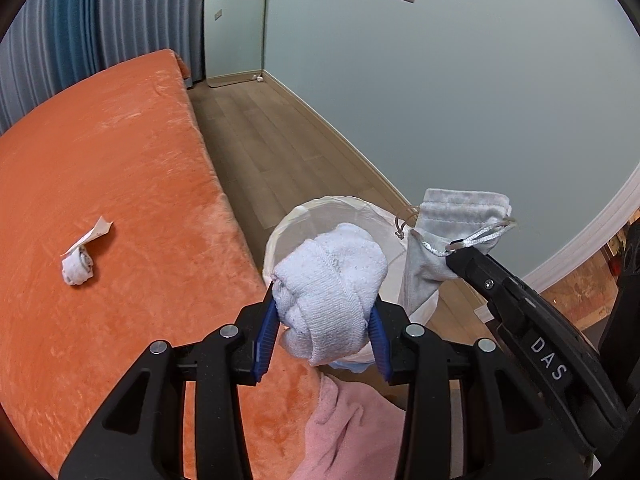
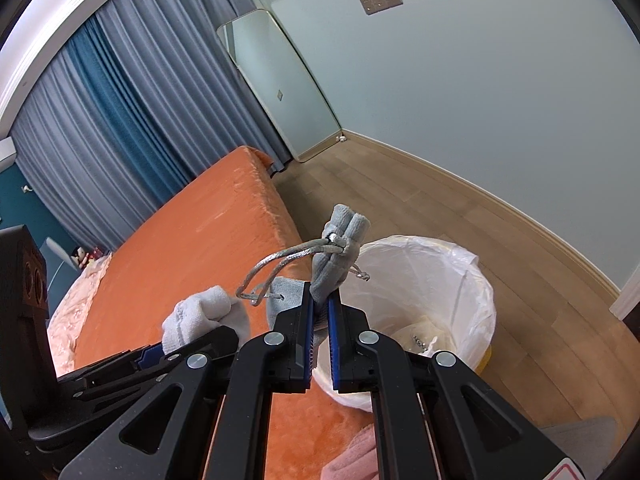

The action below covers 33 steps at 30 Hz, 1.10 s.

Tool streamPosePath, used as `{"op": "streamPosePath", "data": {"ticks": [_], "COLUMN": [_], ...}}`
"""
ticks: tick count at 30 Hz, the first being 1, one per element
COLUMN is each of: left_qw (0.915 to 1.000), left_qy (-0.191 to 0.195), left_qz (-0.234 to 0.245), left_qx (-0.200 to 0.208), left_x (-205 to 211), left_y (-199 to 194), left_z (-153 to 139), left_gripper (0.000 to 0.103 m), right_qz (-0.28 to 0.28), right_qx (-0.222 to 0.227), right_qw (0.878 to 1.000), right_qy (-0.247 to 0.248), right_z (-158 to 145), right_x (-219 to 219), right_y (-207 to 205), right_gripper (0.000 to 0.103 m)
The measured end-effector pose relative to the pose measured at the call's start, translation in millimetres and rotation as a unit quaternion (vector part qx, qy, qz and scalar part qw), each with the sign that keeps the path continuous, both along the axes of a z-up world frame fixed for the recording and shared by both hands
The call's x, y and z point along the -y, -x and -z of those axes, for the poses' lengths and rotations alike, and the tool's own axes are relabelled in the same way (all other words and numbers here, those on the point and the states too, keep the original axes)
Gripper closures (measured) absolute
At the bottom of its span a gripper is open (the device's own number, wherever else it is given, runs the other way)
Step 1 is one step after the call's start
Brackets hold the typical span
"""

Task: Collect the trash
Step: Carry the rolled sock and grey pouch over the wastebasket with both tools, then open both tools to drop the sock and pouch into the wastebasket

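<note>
My left gripper (image 1: 324, 308) is shut on a rolled white sock (image 1: 332, 280) and holds it above the near rim of the bin (image 1: 288, 224); the sock also shows in the right wrist view (image 2: 208, 312). My right gripper (image 2: 320, 304) is shut on a grey drawstring pouch (image 2: 340, 248) with silver cords, held over the white-lined trash bin (image 2: 460, 280) beside the bed. The pouch also shows in the left wrist view (image 1: 452, 224). A crumpled white tissue wad (image 1: 82, 260) lies on the orange bedspread (image 1: 100, 160).
A pink towel (image 1: 352, 432) lies at the bed's near corner. Wooden floor (image 1: 272, 136) runs between the bed and the pale wall. A mirror (image 2: 280, 80) leans on the far wall beside blue-grey curtains (image 2: 120, 120). Small scraps lie inside the bin.
</note>
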<state>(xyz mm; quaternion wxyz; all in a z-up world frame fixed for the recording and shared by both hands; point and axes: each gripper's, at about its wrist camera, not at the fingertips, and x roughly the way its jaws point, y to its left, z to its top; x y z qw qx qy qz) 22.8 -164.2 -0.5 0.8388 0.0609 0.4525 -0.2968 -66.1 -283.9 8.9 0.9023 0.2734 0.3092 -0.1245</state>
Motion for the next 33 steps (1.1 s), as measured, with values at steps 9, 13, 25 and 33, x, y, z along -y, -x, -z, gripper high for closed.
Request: {"op": "streamPosePath", "data": {"ticks": [9, 13, 25, 33], "left_qw": [0.9997, 0.9996, 0.9999, 1.0000], "left_qy": [-0.009, -0.011, -0.010, -0.001], "left_qz": [0.021, 0.026, 0.006, 0.000], "left_qx": [-0.003, -0.005, -0.013, -0.007], "left_x": [28.2, 37.1, 43.8, 43.2], "left_y": [-2.0, -5.3, -17.3, -21.1], "left_z": [8.0, 10.8, 14.3, 9.0], "left_gripper": [0.063, 0.063, 0.053, 0.042], "right_qz": [0.020, 0.024, 0.032, 0.029], "right_qx": [-0.003, -0.007, -0.012, -0.015], "right_qw": [1.000, 1.000, 0.999, 0.999], "right_qy": [-0.004, -0.004, -0.014, -0.012], "right_z": [6.5, 9.6, 11.7, 12.0], "right_x": [21.1, 26.5, 31.1, 28.1], "right_y": [3.2, 2.4, -4.3, -8.7], "right_gripper": [0.096, 0.096, 0.087, 0.087]}}
